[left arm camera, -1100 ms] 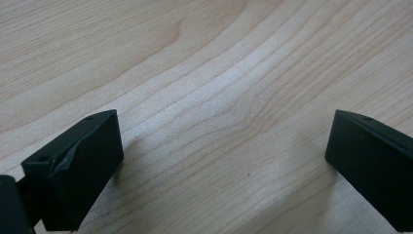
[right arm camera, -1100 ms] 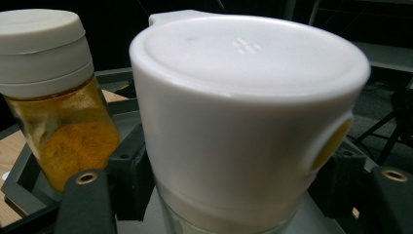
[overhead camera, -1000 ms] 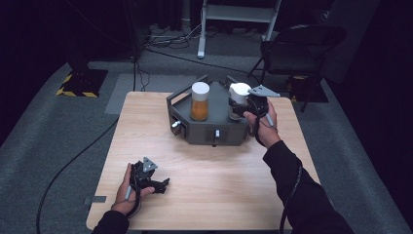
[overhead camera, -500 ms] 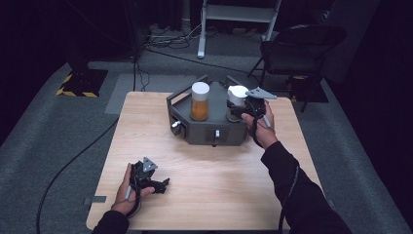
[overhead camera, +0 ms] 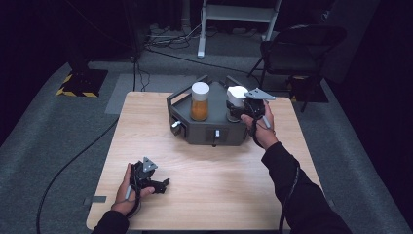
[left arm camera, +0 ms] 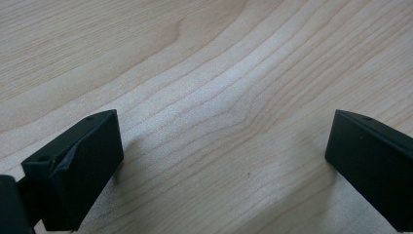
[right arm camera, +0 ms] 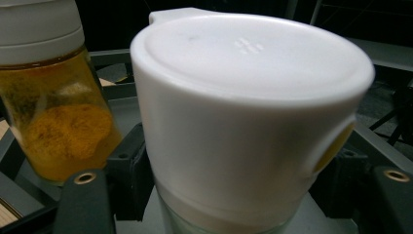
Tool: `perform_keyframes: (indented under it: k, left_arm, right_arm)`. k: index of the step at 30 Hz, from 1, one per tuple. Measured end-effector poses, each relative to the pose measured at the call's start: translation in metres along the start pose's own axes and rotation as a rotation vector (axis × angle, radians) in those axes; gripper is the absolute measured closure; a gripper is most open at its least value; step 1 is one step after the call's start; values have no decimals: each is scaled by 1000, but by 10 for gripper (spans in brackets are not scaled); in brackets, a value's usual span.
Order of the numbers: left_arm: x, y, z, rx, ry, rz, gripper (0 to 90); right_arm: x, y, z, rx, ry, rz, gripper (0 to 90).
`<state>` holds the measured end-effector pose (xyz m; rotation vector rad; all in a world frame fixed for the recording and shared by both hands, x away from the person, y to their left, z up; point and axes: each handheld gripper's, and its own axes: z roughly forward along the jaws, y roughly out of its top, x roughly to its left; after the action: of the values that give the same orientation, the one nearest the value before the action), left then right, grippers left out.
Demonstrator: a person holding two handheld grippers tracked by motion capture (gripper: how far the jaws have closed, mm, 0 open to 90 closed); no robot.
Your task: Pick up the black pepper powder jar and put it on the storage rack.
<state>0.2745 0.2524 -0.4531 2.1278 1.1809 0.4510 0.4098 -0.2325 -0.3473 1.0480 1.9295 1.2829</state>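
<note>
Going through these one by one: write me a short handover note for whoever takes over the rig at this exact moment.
Right gripper: shut on the white-capped jar, which stands on the dark grey fixture at the table's far side.
Left gripper: open, holding nothing, resting low over the bare wooden table near the front edge.
Orange spice jar: upright on the fixture, beside the gripped jar, untouched.
Done: grip on the white cap. Left: probably twisting the cap or lifting the jar; confirm before moving.

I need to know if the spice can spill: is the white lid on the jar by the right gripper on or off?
On. The white lid caps its jar, both upright on the grey stand; the right gripper is shut on it.
</note>
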Motion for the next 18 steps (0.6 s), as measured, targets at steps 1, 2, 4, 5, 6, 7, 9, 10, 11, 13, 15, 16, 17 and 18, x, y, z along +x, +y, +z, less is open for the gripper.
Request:
perform_keyframes:
  k: [1,2,4,5,6,7,9,10,11,13,15,16,17,18]
  left_arm:
    - [0,0,0,0,0,0,4]
    - [0,0,0,0,0,0,4]
    - [0,0,0,0,0,0,4]
    - [0,0,0,0,0,0,4]
    - [0,0,0,0,0,0,4]
    - [0,0,0,0,0,0,4]
    - [0,0,0,0,-2,1,4]
    - [0,0,0,0,-2,1,4]
    - [0,0,0,0,-3,1,4]
    - [0,0,0,0,-3,2,4]
    - [0,0,0,-1,-4,2,4]
    - [0,0,0,0,-4,1,4]
    - [0,0,0,0,-4,2,4]
    - [0,0,0,-1,-4,2,4]
  right_arm:
    - [0,0,0,0,-1,-5,291]
    - [1,0,0,0,-3,-6,290]
    - [2,1,0,3,-6,-11,287]
    - [2,1,0,4,-8,-15,282]
    - [2,1,0,6,-9,-17,275]
    - [2,1,1,10,-9,-22,273]
    - [2,2,1,14,-7,-35,241]
    - [2,2,1,16,-7,-35,232]
    - [2,2,1,19,-3,-37,224]
    - [1,3,1,24,5,-45,204]
    - [2,3,2,25,0,-51,177]
    - [1,3,2,24,3,-49,171]
    - [0,3,2,24,10,-45,163]
    - [0,4,2,27,11,-50,156]
